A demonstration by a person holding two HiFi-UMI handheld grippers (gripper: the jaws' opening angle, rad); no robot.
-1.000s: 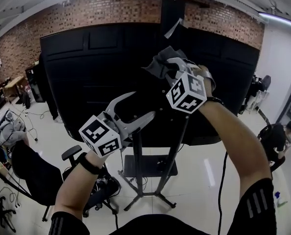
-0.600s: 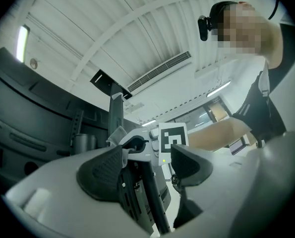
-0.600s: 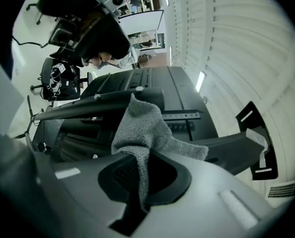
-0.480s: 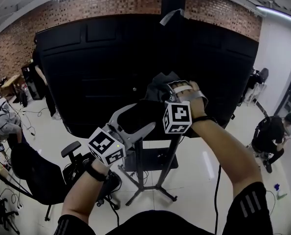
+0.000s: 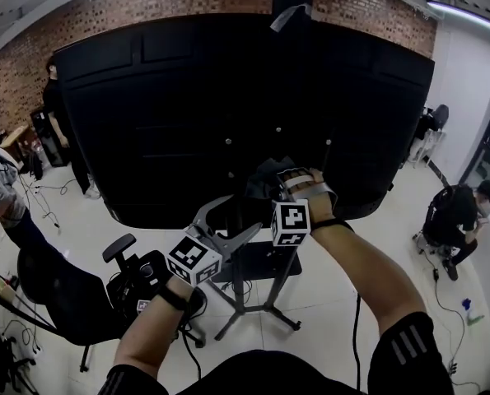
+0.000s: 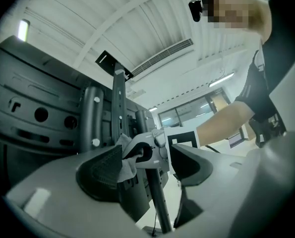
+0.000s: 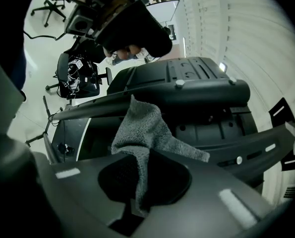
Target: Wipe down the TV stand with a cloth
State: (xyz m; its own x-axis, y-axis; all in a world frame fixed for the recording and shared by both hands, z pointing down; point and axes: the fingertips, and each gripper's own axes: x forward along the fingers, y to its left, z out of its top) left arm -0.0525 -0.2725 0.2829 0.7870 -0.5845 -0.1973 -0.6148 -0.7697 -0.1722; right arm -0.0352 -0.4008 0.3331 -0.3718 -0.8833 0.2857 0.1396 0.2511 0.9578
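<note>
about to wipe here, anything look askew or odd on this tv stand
One thing: a pale strip juts out at a slant at the top of the black TV back; what it is I cannot tell.

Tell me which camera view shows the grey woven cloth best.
The right gripper view: the grey woven cloth fills its centre, pinched in the right gripper's shut jaws, texture plain. The head view shows only a dark bunch above that gripper; the left gripper view shows a small pale scrap.
</note>
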